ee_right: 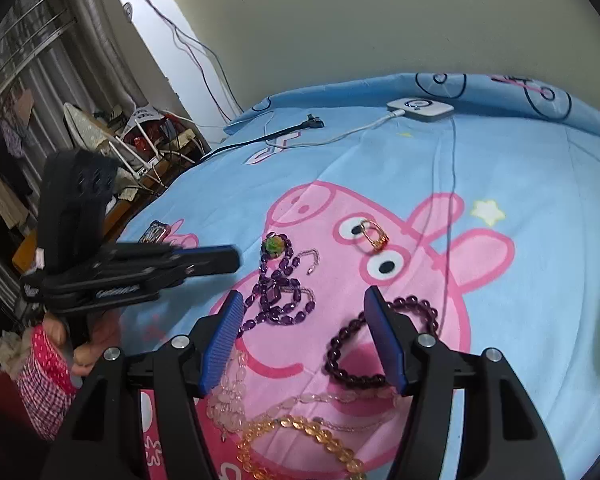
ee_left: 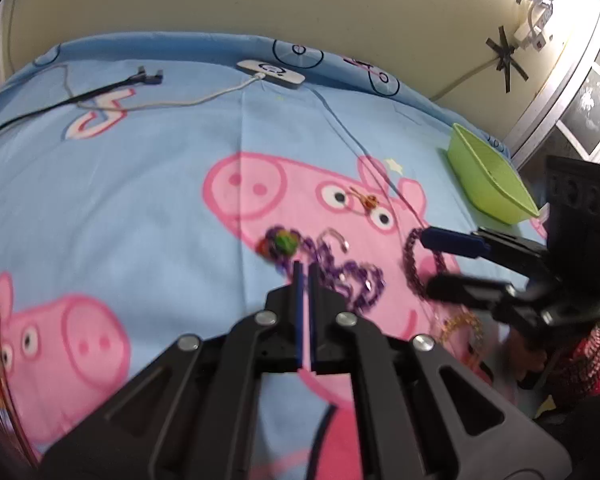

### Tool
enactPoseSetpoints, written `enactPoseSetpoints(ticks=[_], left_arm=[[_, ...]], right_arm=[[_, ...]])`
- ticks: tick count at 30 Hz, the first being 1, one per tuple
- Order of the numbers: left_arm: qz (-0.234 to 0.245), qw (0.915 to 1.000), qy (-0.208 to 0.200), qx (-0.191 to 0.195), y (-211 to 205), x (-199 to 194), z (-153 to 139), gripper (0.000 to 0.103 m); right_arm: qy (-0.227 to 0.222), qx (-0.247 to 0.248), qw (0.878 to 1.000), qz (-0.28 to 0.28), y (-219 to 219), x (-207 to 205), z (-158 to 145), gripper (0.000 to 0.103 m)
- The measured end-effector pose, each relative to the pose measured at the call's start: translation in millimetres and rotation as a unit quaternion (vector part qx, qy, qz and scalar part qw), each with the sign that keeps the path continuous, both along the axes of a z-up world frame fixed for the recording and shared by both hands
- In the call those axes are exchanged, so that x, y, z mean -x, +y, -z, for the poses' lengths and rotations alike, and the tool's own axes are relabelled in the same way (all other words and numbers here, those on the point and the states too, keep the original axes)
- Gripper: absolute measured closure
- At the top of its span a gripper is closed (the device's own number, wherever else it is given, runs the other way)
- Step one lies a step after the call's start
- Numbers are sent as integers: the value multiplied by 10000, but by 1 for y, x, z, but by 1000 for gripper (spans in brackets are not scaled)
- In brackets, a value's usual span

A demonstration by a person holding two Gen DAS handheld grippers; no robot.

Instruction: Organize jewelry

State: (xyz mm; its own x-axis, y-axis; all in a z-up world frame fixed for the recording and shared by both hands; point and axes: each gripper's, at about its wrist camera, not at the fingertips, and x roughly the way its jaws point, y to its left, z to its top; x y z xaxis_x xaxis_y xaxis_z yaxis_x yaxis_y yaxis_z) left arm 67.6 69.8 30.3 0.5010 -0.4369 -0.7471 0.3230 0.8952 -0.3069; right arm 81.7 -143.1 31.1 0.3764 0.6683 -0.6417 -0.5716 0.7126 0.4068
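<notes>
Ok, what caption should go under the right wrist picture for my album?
Open right gripper above purple bead bracelet on a cartoon pig bedsheet.

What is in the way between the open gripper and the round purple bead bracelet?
Nothing visible is. The right gripper hangs open over the bed sheet, and the purple bead bracelet lies in plain sight partly between its fingers. The long purple necklace lies off to the side, apart from it.
</notes>
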Motion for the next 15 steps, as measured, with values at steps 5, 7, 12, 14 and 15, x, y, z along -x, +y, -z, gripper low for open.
enactPoseSetpoints(ticks=[5,7,12,14,15], left_arm=[[43,9998,75,-151,-3,-18,11,102],[-33,9997,47,-234,1,-20,11,101],[-420,9987,112,-270,22,-23,10,100],[-351,9986,-111,-381,20,-16,1,100],[-272,9984,-240,-439,16,-13,-3,100]], right_arm=[[53,0,10000,-26,2,-4,3,59],[79,1,10000,-19,2,-5,5,59],[189,-85,9998,56,-2,-9,10,59],[218,-120,9997,72,-3,-9,11,60],[231,-137,9996,70,-4,-10,12,59]])
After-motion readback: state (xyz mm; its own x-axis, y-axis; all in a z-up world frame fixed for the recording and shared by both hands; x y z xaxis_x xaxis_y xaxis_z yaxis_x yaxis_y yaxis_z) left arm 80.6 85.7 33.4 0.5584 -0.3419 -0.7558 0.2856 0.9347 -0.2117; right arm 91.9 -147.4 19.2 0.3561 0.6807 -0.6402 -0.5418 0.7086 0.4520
